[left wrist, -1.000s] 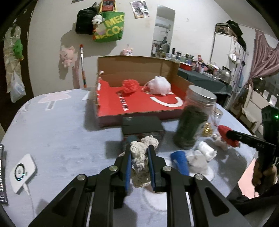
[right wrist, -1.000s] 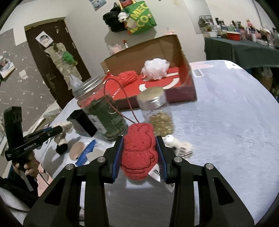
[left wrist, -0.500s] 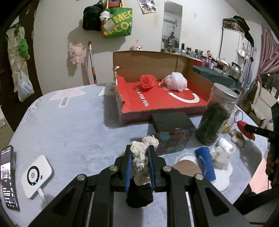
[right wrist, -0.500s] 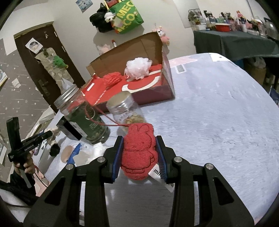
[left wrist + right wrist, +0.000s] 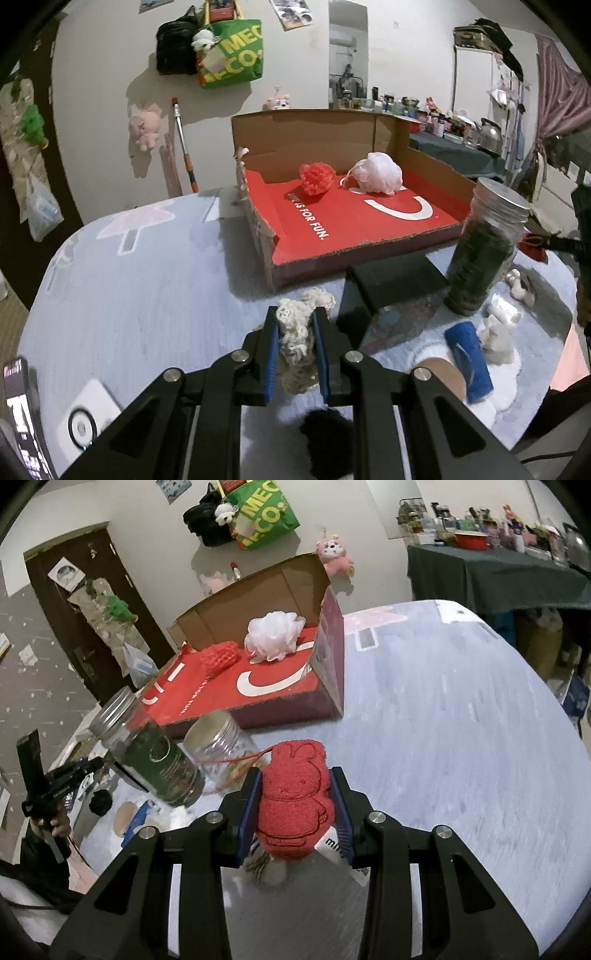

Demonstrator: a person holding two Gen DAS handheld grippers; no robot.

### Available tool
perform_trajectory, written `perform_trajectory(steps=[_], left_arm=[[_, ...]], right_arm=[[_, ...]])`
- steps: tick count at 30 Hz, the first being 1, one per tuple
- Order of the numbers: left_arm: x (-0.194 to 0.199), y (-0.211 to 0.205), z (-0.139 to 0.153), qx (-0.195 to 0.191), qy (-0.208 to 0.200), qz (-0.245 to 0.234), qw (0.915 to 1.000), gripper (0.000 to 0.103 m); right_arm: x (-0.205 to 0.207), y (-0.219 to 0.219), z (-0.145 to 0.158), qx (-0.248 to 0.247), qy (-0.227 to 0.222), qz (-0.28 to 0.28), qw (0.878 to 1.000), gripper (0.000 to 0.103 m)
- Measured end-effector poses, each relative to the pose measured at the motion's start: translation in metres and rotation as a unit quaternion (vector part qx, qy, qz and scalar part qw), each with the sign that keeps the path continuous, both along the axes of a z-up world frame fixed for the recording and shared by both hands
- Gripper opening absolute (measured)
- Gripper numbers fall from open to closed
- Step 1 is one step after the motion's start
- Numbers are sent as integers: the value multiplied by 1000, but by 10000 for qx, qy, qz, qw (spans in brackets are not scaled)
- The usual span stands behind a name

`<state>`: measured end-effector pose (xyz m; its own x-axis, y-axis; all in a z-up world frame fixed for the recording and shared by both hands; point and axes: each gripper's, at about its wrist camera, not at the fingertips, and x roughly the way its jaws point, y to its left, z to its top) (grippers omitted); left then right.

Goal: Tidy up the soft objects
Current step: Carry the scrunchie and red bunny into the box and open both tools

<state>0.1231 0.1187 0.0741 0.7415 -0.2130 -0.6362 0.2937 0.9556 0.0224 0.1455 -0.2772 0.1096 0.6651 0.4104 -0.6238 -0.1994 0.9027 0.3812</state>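
My left gripper [image 5: 296, 325] is shut on a cream crocheted piece [image 5: 295, 325], held above the grey table in front of the red cardboard box [image 5: 354, 229]. A red knitted ball [image 5: 316, 178] and a white mesh puff [image 5: 376, 172] lie inside that box. My right gripper [image 5: 295, 794] is shut on a red rabbit-shaped towel [image 5: 295, 797] with a red string and a paper tag. The box [image 5: 258, 686] stands ahead to its left, holding the red knitted piece [image 5: 218, 658] and white puff [image 5: 274, 635]. At the left edge of the right wrist view a hand holds the left gripper [image 5: 55, 775].
A tall jar of dark leaves [image 5: 484, 251], a black box [image 5: 395, 280], a blue roll [image 5: 468, 362] and white soft bits [image 5: 498, 328] crowd the table's right side. A small clear jar [image 5: 221, 746] stands near the tall jar [image 5: 147, 749]. A phone [image 5: 18, 413] and white device [image 5: 88, 421] lie left.
Both grippers have moved across the table with their loads, and the red box now looks larger and nearer. The left gripper's view has shifted so the black box sits further right. Neither grip has changed.
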Motion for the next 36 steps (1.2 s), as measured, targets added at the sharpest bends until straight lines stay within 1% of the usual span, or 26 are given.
perform_trajectory(steps=[5, 11, 17, 21, 25, 28, 31, 33, 36], left_arm=[[15, 1, 11, -105, -31, -209, 9997, 18], [34, -5, 31, -124, -130, -409, 9990, 18], [59, -24, 45, 83, -154, -501, 9986, 18], [68, -37, 49, 132, -156, -582, 9981, 18], [83, -53, 51, 337, -116, -579, 9977, 18], [99, -65, 48, 477, 21, -566, 9973, 18], [118, -77, 44, 673, 188, -515, 9962, 18], [130, -83, 40, 777, 310, -464, 9954, 18], [147, -94, 32, 1052, 466, -393, 9926, 18]], right_arm=[[18, 3, 9, -109, -50, 176, 9998, 35], [38, 14, 28, -227, -281, 386, 9986, 35], [60, 32, 50, -428, -577, 588, 9957, 35], [73, 40, 61, -480, -689, 718, 9939, 35], [91, 48, 72, -555, -766, 749, 9927, 35], [109, 57, 75, -677, -707, 735, 9925, 35], [133, 70, 68, -918, -466, 754, 9918, 35], [146, 78, 61, -1167, -313, 741, 9899, 35], [170, 92, 44, -1592, 20, 696, 9848, 35]])
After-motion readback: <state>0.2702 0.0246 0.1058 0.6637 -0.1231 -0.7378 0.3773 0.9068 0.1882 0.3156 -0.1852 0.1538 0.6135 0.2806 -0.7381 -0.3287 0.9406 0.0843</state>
